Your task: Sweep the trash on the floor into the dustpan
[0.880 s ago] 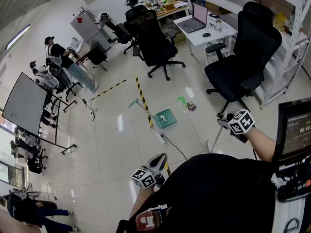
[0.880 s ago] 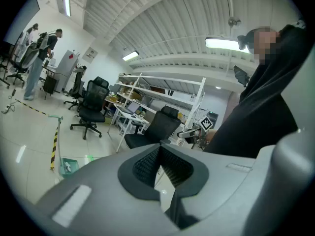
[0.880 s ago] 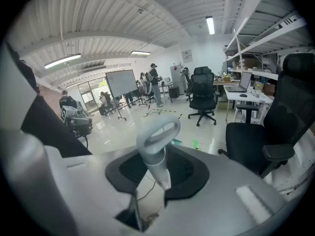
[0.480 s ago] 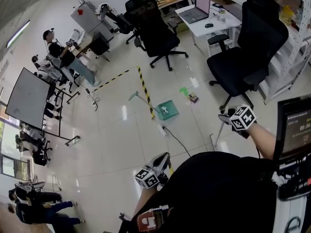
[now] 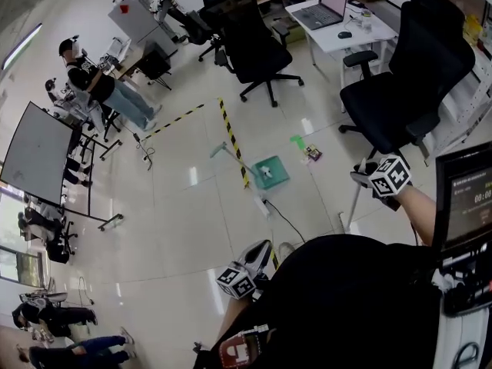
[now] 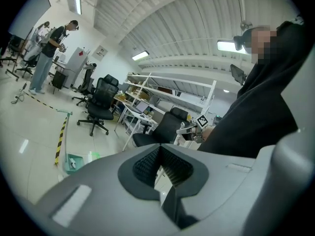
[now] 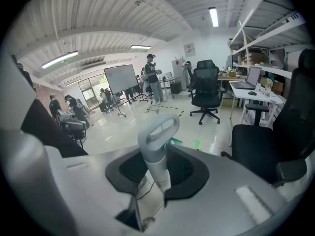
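A green dustpan (image 5: 270, 172) lies on the white floor with its long handle (image 5: 229, 153) slanting up-left; something small and pale lies in it. A piece of trash (image 5: 313, 154) and a green scrap (image 5: 297, 140) lie just to its right. My right gripper (image 5: 375, 183) is shut on a white broom handle (image 5: 354, 206) beside a black chair; the broom's head is hidden. The right gripper view shows the looped handle (image 7: 156, 141) between the jaws of the right gripper (image 7: 157, 168). My left gripper (image 5: 252, 261) hangs near my body, shut and holding nothing. The left gripper view shows the dustpan (image 6: 73, 162).
Black office chairs (image 5: 415, 75) (image 5: 250, 44) stand beyond the dustpan, near a white desk (image 5: 327, 37) with a laptop. Yellow-black tape (image 5: 233, 141) and a cable (image 5: 288, 221) run across the floor. A whiteboard (image 5: 34, 152) and people (image 5: 96, 83) are at left, and a screen (image 5: 465, 198) at right.
The head view has drifted, so the dustpan and chairs sit slightly further right. My right gripper rose a little with the broom handle. The left gripper has barely moved.
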Available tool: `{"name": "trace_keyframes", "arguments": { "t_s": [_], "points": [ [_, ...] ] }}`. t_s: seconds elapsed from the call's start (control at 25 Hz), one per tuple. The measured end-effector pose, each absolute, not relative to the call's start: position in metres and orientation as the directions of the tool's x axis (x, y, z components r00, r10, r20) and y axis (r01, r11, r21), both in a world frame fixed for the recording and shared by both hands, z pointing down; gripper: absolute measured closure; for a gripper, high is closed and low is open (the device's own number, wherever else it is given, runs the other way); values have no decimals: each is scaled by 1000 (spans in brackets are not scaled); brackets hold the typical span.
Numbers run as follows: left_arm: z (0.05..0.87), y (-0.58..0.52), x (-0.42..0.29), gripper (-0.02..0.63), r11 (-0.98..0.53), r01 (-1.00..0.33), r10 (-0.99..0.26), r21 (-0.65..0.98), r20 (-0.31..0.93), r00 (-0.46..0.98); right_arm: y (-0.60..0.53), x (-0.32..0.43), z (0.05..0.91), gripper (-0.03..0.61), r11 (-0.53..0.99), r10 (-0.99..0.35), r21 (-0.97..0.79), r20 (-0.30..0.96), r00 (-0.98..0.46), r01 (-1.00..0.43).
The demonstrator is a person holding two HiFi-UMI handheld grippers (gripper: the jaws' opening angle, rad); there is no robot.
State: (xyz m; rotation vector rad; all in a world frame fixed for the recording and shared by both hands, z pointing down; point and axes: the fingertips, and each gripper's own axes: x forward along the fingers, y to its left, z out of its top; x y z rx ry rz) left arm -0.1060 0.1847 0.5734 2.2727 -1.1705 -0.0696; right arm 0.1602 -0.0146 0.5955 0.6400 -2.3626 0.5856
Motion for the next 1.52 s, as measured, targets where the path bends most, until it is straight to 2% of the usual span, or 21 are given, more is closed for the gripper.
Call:
{"name": "trace_keyframes", "arguments": {
  "t_s": [0.28, 0.56, 0.84, 1.16, 1.52],
  "points": [
    [594, 111, -239, 612, -545, -648, -689, 532, 157, 708, -74, 65, 585, 492, 727, -392, -168, 694, -604, -666],
    [596, 43, -309, 612, -565, -621, -643, 543, 181, 744, -158, 9, 565, 494, 710, -443, -89, 715, -541, -699],
    [604, -35, -324, 612, -469, -699, -705, 540, 249, 664, -260, -19, 595, 494, 795, -347, -93, 740, -576, -599],
    [585, -118, -316, 612, -255, -811, -819, 526, 329, 471, -379, -42, 633, 494, 876, -216, -142, 739, -638, -461],
    [606, -145, -313, 612, -238, -802, -807, 548, 348, 477, -424, -66, 657, 495, 905, -180, -115, 769, -613, -410]
  ]
}}
